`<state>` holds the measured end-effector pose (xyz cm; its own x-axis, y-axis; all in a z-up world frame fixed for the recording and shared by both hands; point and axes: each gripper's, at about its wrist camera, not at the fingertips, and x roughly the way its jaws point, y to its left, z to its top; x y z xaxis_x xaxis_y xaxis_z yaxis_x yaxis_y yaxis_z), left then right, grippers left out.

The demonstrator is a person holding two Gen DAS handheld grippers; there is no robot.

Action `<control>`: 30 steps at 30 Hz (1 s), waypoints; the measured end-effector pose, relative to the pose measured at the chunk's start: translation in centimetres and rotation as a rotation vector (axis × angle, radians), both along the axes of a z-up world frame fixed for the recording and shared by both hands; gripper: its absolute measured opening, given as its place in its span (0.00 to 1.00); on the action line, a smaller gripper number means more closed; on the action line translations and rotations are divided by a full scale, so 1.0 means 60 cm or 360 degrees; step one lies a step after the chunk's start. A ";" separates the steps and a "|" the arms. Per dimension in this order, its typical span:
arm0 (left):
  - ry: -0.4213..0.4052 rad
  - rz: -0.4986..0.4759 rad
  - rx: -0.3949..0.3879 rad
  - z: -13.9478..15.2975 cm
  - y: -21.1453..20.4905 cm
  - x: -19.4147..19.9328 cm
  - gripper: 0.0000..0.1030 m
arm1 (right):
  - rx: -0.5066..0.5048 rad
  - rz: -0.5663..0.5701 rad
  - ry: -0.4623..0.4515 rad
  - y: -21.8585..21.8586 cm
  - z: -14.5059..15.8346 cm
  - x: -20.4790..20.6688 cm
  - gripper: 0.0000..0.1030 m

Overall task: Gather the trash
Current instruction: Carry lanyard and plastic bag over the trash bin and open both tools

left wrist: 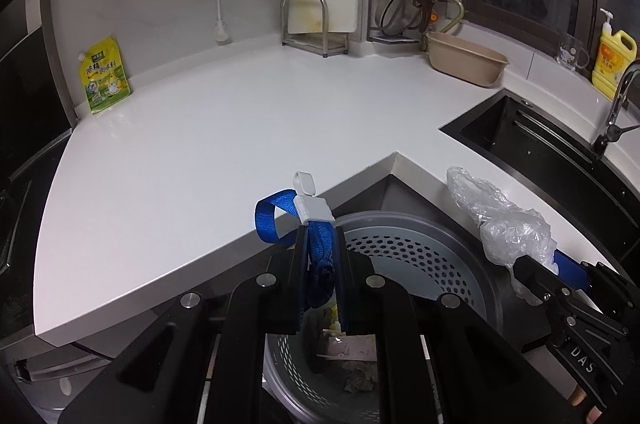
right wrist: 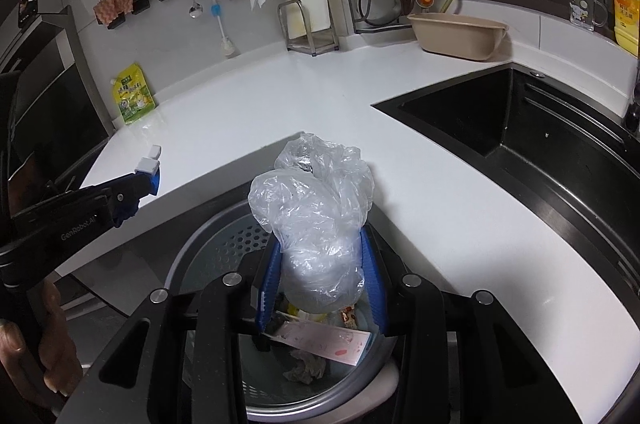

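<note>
left gripper (left wrist: pixel 320 264) is clenched on a blue strap (left wrist: pixel 320 256) with a white clip, its long axis running up and away, held over the bin's left rim. right gripper (right wrist: pixel 320 264) grips a crumpled clear plastic bag (right wrist: pixel 316 216) that stands upright over the grey perforated bin (left wrist: pixel 420 256), which sits directly below both, already holding paper scraps. nothing blocks the drop; the counter (left wrist: pixel 200 144) edge is just beyond and the sink (right wrist: pixel 500 128) lies far right.

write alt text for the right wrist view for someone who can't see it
The right hand-held gripper clamps a crumpled clear plastic bag above a grey perforated trash bin holding paper scraps. At left, the left hand-held gripper holds a blue strap with a white clip over the white counter.
</note>
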<state>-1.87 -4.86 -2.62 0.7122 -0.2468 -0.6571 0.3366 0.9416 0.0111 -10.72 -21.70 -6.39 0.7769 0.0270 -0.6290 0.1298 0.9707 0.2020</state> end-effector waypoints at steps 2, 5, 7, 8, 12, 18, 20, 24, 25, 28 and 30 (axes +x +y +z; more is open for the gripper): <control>0.0008 -0.0012 0.0014 -0.001 0.000 0.001 0.12 | 0.0006 -0.0006 -0.0005 0.000 0.000 -0.002 0.36; -0.0010 -0.0019 0.0034 0.003 0.000 -0.005 0.12 | 0.0037 -0.0018 -0.0029 -0.001 0.000 -0.012 0.36; -0.0011 -0.0021 0.0027 0.004 0.002 -0.009 0.12 | 0.0041 -0.0016 -0.0018 0.000 -0.002 -0.015 0.36; -0.0013 -0.0019 0.0026 0.005 0.003 -0.011 0.12 | 0.0040 -0.0011 -0.0010 0.001 -0.003 -0.016 0.36; -0.0027 -0.0003 0.0035 0.008 0.005 -0.016 0.12 | 0.0031 0.0004 -0.0007 0.002 -0.002 -0.019 0.36; -0.0020 0.0008 0.0046 -0.002 0.005 -0.024 0.12 | 0.0023 0.0019 0.0006 0.006 -0.012 -0.022 0.36; -0.0001 0.0004 0.0048 -0.010 0.003 -0.024 0.12 | 0.0014 0.0020 0.0023 0.008 -0.017 -0.022 0.36; 0.0024 -0.0008 0.0052 -0.026 0.002 -0.024 0.12 | 0.0026 0.0035 0.0060 0.014 -0.031 -0.020 0.36; 0.0031 -0.0008 0.0055 -0.029 0.002 -0.022 0.12 | 0.0021 0.0038 0.0066 0.016 -0.034 -0.019 0.36; 0.0050 -0.0012 0.0053 -0.036 0.001 -0.020 0.13 | 0.0015 0.0051 0.0088 0.023 -0.041 -0.016 0.37; 0.0061 -0.0015 0.0049 -0.041 0.000 -0.019 0.13 | 0.0020 0.0053 0.0103 0.025 -0.046 -0.014 0.37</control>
<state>-3.04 -4.86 -5.06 0.6842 -0.2327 -0.6912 0.3464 0.9377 0.0272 -11.55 -20.21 -9.17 0.7333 0.0603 -0.6772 0.1104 0.9722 0.2062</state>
